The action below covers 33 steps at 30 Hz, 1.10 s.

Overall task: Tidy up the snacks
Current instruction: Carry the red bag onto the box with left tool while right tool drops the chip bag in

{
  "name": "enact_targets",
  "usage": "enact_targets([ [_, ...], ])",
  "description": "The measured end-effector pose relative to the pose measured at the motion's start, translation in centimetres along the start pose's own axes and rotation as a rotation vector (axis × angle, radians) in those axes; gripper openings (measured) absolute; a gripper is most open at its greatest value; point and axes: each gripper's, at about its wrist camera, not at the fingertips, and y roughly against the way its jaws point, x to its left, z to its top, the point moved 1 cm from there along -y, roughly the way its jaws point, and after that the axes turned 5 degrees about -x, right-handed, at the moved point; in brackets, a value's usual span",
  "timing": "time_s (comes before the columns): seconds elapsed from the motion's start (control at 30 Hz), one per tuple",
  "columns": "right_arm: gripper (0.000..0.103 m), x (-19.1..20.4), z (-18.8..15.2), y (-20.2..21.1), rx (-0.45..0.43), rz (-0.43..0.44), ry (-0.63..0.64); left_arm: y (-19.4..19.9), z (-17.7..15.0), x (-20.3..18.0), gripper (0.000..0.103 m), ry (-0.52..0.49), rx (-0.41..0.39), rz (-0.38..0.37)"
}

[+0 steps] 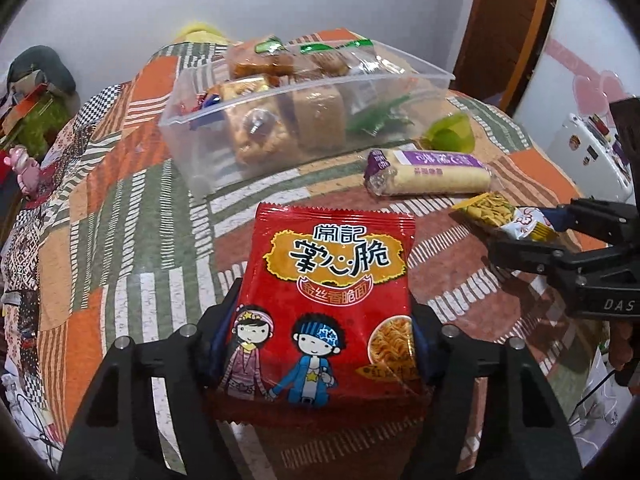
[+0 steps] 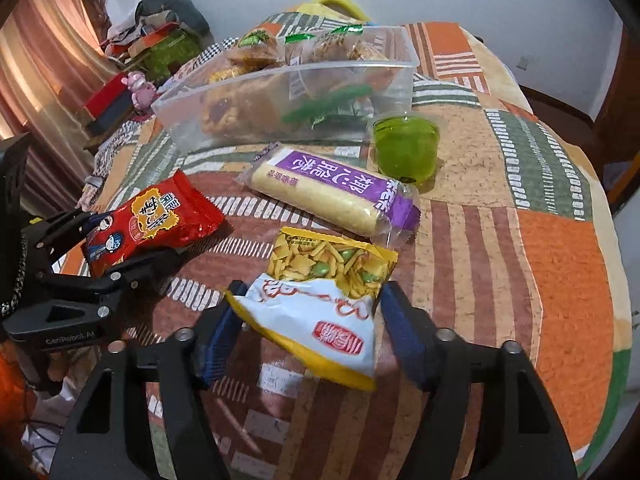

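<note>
Each gripper is picking up a snack near the clear box point(image 1: 416, 68). The left gripper point(image 1: 320, 332) has its fingers pressed on the sides of the red pack point(image 1: 328, 280), in front of the box. The right gripper point(image 2: 308, 328) sits around the yellow pack point(image 2: 320, 296), also in front of the box; I cannot tell if its fingers squeeze it yet. The purple roll point(image 2: 336, 196) and green cup point(image 2: 404, 144) wait beside the box. Next, I think, both packs must be lifted and dropped into the box.

A patchwork-print tablecloth point(image 2: 500, 216) in orange, green and brown covers the table. Beyond its edge stand a small pink figurine point(image 2: 141, 87) and pink curtains point(image 2: 48, 80); a white refrigerator point(image 1: 592, 152) stands aside.
</note>
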Motion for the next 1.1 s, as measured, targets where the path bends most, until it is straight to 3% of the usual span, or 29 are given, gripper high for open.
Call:
enact_targets([
  [0.43, 0.052, -0.2, 1.2, 2.2, -0.089, 0.006, -0.002, 3.0, 3.1, 1.7, 0.069, 0.052, -0.127, 0.041],
  [0.73, 0.052, -0.2, 4.8, 4.7, -0.225, 0.011, 0.015, 4.0, 7.1, 3.5, 0.069, 0.105, -0.224, 0.066],
  [1.1, 0.052, -1.8, 10.8, 2.6, -0.303, -0.021, 0.003, 1.4, 12.0, 7.1, 0.069, 0.166, -0.272, 0.141],
])
